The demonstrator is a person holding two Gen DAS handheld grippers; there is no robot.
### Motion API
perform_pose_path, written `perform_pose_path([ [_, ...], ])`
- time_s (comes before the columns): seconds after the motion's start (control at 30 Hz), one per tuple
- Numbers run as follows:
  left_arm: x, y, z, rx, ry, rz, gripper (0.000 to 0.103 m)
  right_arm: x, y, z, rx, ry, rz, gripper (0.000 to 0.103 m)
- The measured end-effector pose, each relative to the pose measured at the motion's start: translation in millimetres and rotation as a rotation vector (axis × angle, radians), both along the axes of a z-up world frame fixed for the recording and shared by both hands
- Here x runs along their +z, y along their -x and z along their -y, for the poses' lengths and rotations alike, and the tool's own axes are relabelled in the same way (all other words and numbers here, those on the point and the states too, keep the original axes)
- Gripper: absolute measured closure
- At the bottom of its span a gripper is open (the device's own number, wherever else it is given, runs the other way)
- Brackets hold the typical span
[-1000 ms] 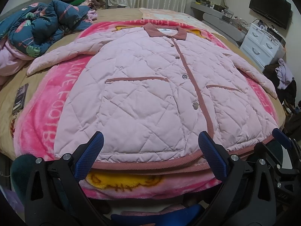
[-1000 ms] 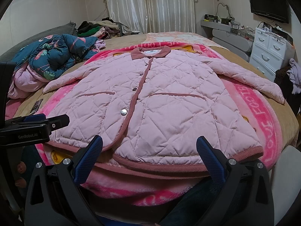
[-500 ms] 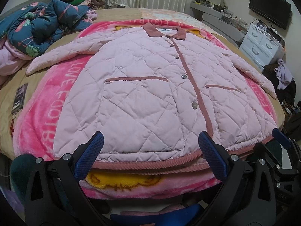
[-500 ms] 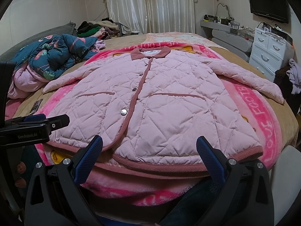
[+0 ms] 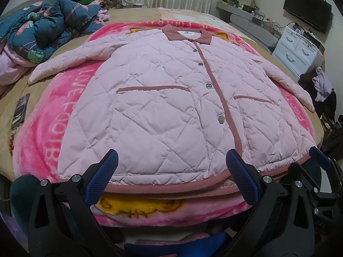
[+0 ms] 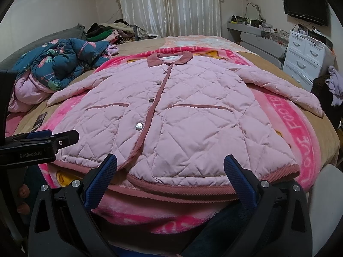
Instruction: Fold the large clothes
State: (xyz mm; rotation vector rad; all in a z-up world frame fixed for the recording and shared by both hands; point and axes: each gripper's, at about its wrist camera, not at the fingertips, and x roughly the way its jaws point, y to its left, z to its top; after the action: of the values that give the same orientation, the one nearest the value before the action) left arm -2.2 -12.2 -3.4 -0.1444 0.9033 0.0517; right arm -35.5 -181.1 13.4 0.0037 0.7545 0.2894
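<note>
Left wrist view: left gripper [image 5: 171,177] fingers [image 5: 103,177] hide the jacket [image 5: 163,107] hem corners.

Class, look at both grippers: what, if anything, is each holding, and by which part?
Nothing is held. The left gripper and right gripper are both open, short of the jacket hem.

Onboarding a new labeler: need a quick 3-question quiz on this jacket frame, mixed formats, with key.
1. True or false: the left gripper is shut on the pink quilted jacket.
2. Multiple choice: the jacket lies A) folded in half B) spread flat, front up, sleeves out C) in a heap.
3. Fill in: the jacket rests on a pink ____ covering the bed.

Key: 1 false, both it and the right gripper are open at the hem; 2 B; 3 blanket.
</note>
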Motion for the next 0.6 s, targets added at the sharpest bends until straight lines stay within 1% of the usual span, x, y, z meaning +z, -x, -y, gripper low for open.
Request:
perform_pose_path([
  [0.13, -3.8, -1.9, 1.1, 0.001, 0.006, -0.006, 0.009, -0.7, -3.5, 3.2, 0.0, 0.002, -0.001, 0.004],
  [0.37, -6.7, -10.9, -3.9, 0.006, 0.003, -0.011, 0.009, -7.2, -7.2, -5.9, 0.004, 0.005, -0.019, 0.004],
  [0.6, -3.6, -28.3, -7.3, 0.008, -0.005, -0.019, 0.009, 1.0, -25.7, -7.0, 0.004, 0.014, -0.029, 0.004],
])
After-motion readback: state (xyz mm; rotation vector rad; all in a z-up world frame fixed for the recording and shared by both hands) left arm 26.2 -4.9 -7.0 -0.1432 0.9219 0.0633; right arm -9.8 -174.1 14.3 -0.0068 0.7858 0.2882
